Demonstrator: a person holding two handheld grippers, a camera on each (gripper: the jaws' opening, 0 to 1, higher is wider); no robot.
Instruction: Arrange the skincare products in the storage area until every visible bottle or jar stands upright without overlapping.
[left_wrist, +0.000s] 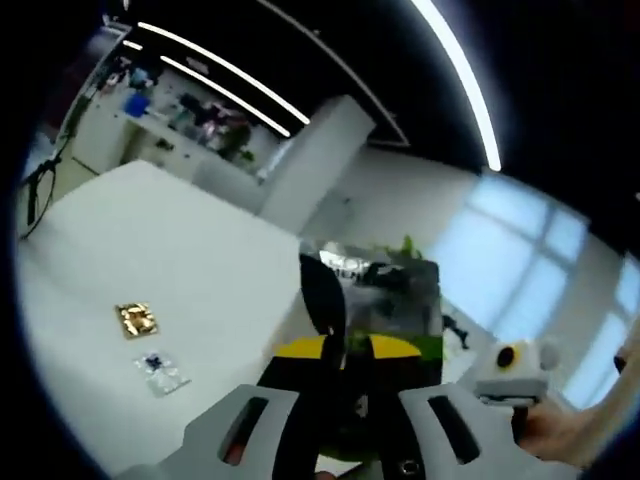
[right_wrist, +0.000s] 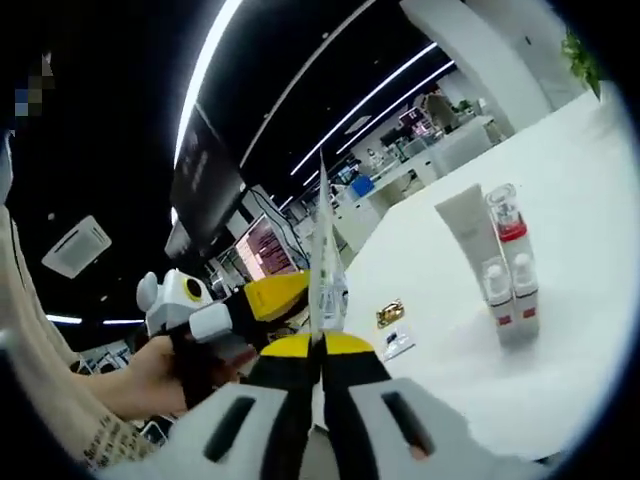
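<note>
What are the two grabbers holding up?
Both grippers, left and right, pinch one shiny see-through packet by its lower edge, held above the white table.

The white tabletop (left_wrist: 150, 250) lies bare over most of its width. Relative to the upright white tube (right_wrist: 468, 240), a clear bottle with a red collar (right_wrist: 510, 250) is stood touching beside it, closing that side. A gold foil sachet (right_wrist: 390, 313) and a clear sachet (right_wrist: 397, 343) are lain flat, well apart from the tube, with open surface left between.
</note>
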